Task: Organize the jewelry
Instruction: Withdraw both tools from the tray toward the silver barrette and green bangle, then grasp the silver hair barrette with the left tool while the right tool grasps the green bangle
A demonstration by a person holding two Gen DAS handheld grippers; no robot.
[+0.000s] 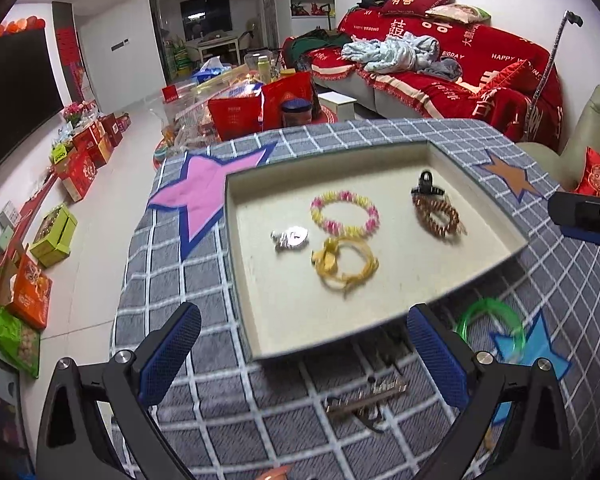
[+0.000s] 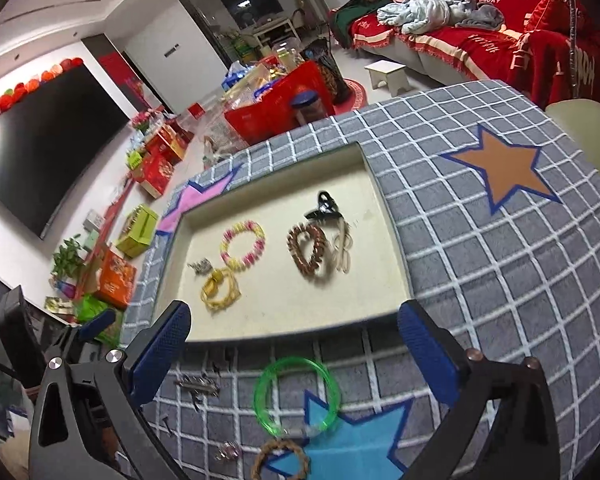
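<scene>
**A:** So what's the layout? Biggest stuff first pls.

**B:** The table (image 2: 480,264) has a grey checked cloth with star patches. On it sits a shallow cream tray (image 1: 476,216), far side of both tongs. In the tray: a pink-and-yellow bead bracelet (image 1: 345,213) mid-far, a yellow bracelet (image 1: 346,266) just near of it, a brown bead bracelet (image 1: 437,218) to the right with a black hair claw (image 1: 427,186) touching its far edge, and a small silver piece (image 1: 290,239) on the left.

**A:** Anything not in the tray?

**B:** Yep. A green bangle (image 2: 296,396) lies on the cloth near of the tray, partly over the blue star. A brown woven bracelet (image 2: 280,460) is just near of that, and a metal hair clip (image 1: 366,398) lies to the left.

**A:** And the tongs?

**B:** Left tongs (image 1: 304,354) are spread wide, holding nothing, above the clip. Right tongs (image 2: 300,358) are also wide apart, empty, with the green bangle between the 2 fingers.
</scene>
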